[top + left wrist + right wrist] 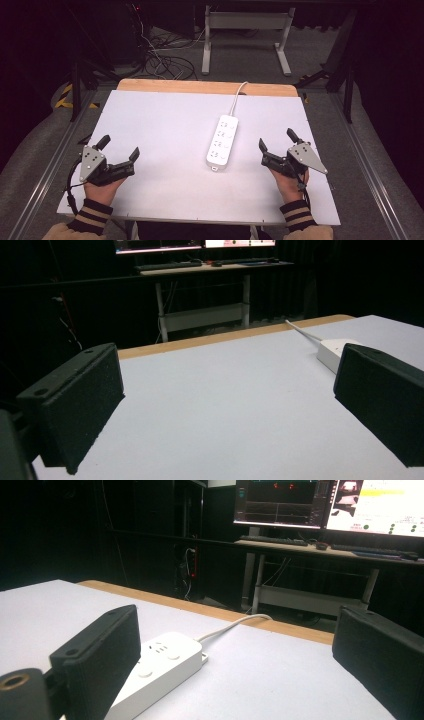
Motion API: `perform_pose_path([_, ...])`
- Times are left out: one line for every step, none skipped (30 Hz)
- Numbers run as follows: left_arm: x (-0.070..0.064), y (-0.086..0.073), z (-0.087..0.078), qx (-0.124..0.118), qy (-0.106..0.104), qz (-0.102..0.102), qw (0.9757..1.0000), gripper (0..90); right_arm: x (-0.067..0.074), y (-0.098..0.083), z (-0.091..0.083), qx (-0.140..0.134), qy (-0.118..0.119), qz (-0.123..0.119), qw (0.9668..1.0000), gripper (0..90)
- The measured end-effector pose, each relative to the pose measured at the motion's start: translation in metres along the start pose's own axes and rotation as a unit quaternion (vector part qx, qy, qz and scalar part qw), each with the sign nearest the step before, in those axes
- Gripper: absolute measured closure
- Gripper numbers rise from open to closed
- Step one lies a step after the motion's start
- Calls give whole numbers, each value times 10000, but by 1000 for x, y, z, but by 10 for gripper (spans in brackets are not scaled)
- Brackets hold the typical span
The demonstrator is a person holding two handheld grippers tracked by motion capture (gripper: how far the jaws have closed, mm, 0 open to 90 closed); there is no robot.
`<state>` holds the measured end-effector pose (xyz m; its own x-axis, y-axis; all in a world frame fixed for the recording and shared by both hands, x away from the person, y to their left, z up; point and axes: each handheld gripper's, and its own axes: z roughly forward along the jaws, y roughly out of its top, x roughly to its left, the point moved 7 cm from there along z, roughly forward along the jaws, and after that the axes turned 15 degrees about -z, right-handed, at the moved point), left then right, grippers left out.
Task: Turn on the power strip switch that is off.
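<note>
A white power strip (222, 142) lies flat near the middle of the white surface (165, 125), its cord (238, 97) trailing off the far edge, as a person holds two sets of tongs low at the near corners. The strip sits between them, nearer the right tongs (276, 144), which rest just beside it; the left tongs (119, 146) stay well apart from it. The likely trouble: a one-sided grab at the smooth, slim casing could skid it across the surface, and the taut-looking cord could drag or swing it once lifted. A pinch over the socket face might also slip. Both sets of tongs stand wide apart, holding nothing and touching nothing but the hands that carry them.
</note>
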<state>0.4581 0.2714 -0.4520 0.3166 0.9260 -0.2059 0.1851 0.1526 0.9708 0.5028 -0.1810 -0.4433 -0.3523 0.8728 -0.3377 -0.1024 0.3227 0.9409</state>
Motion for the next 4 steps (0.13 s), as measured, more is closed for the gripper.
perform_pose_path([0, 0, 0, -9, 3, 0, 10000, 3, 0, 0, 0, 6, 2, -4, 10000, 59])
perform_pose_path([0, 0, 0, -9, 3, 0, 10000, 3, 0, 0, 1, 4, 7, 4, 10000, 60])
perform_pose_path([0, 0, -1, -17, 0, 3, 10000, 3, 0, 0, 1, -11, 15, 2, 10000, 61])
perform_pose_path([0, 0, -1, -20, 10, 0, 10000, 3, 1, 0, 1, -24, 29, -5, 10000, 61])
